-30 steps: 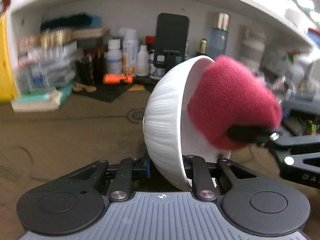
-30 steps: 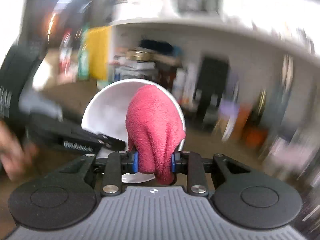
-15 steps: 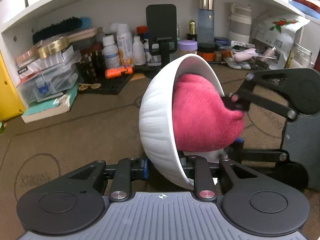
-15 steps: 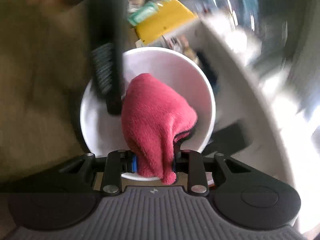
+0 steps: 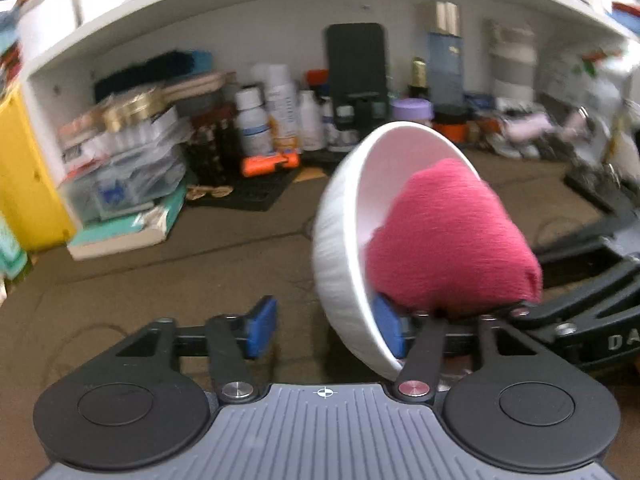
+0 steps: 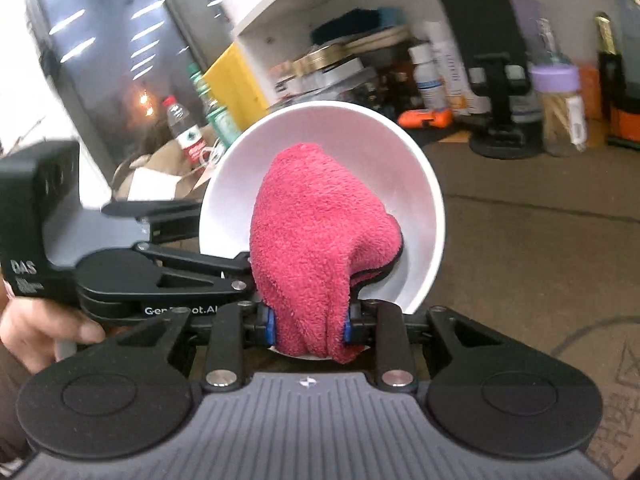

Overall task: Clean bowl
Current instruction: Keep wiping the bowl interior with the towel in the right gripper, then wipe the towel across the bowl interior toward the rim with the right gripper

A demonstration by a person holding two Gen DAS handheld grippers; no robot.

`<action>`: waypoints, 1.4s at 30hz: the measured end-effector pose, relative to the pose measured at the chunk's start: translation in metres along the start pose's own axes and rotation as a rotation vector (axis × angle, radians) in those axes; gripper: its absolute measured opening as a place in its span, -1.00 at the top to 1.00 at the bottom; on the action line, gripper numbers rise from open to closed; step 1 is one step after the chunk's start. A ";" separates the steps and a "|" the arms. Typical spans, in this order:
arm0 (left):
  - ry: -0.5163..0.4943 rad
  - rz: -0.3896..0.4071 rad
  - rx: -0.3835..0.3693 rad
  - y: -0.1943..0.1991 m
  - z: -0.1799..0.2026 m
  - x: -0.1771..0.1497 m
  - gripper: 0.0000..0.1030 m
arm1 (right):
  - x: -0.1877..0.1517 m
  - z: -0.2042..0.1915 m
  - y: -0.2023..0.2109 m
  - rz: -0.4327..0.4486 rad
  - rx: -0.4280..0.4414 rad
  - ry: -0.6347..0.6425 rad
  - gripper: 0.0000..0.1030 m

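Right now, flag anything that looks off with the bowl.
The left gripper is open: one blue pad stands clear of the white bowl, which is tipped on its side, unclamped. The red cloth, shut in the right gripper, presses into it. It may drop.

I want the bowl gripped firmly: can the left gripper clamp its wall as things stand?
Probably yes: the bowl's wall sits between the left gripper's open pads, with nothing else in that gap.

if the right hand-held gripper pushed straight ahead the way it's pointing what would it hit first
The right hand-held gripper is shut on the red cloth, which already fills the white bowl. Pushing on would likely press the cloth into the bowl's inner wall.
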State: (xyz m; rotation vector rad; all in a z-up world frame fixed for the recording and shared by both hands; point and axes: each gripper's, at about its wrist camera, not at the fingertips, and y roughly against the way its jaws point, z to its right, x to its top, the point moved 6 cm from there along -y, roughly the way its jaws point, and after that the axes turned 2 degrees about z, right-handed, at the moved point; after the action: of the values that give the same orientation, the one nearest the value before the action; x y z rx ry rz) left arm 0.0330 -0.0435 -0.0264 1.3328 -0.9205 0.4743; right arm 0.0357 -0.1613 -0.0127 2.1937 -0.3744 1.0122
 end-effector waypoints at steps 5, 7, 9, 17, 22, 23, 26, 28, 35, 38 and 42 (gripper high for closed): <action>-0.031 -0.012 -0.038 -0.002 0.014 -0.001 0.29 | -0.002 -0.011 0.038 0.180 -0.063 0.075 -0.54; -0.068 -0.015 -0.022 -0.001 0.020 0.000 0.29 | 0.007 -0.008 0.044 0.227 0.028 0.014 -0.74; -0.086 -0.021 -0.015 -0.001 0.022 0.001 0.29 | 0.014 -0.007 0.039 0.216 0.002 0.023 -0.67; -0.076 -0.011 0.017 -0.003 0.020 -0.004 -0.14 | 0.010 -0.017 0.008 0.181 -0.188 0.186 0.28; 0.055 -0.013 0.006 -0.007 0.011 -0.009 -0.37 | 0.016 -0.061 0.028 0.265 -0.303 0.573 0.30; 0.052 -0.011 -0.003 -0.008 0.013 -0.008 -0.25 | 0.015 -0.068 0.024 0.257 -0.343 0.680 0.30; 0.027 -0.006 -0.034 -0.006 0.017 -0.005 0.14 | 0.007 -0.080 0.007 0.202 -0.447 1.049 0.31; 0.006 -0.013 -0.045 -0.004 0.016 -0.005 0.16 | 0.002 -0.080 0.003 0.172 -0.457 1.172 0.30; -0.047 -0.026 -0.040 0.000 0.018 -0.001 0.25 | 0.006 -0.061 0.005 0.136 -0.424 1.095 0.29; -0.061 -0.027 -0.031 -0.001 0.019 0.000 0.27 | -0.003 -0.056 0.004 0.106 -0.419 1.051 0.33; -0.078 -0.028 -0.019 -0.002 0.021 0.002 0.28 | 0.003 -0.034 0.007 0.067 -0.327 0.754 0.33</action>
State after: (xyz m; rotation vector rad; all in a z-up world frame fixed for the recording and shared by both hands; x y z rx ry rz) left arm 0.0298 -0.0647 -0.0269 1.3533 -0.9674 0.3937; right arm 0.0150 -0.1426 0.0085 1.3893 -0.2337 1.5907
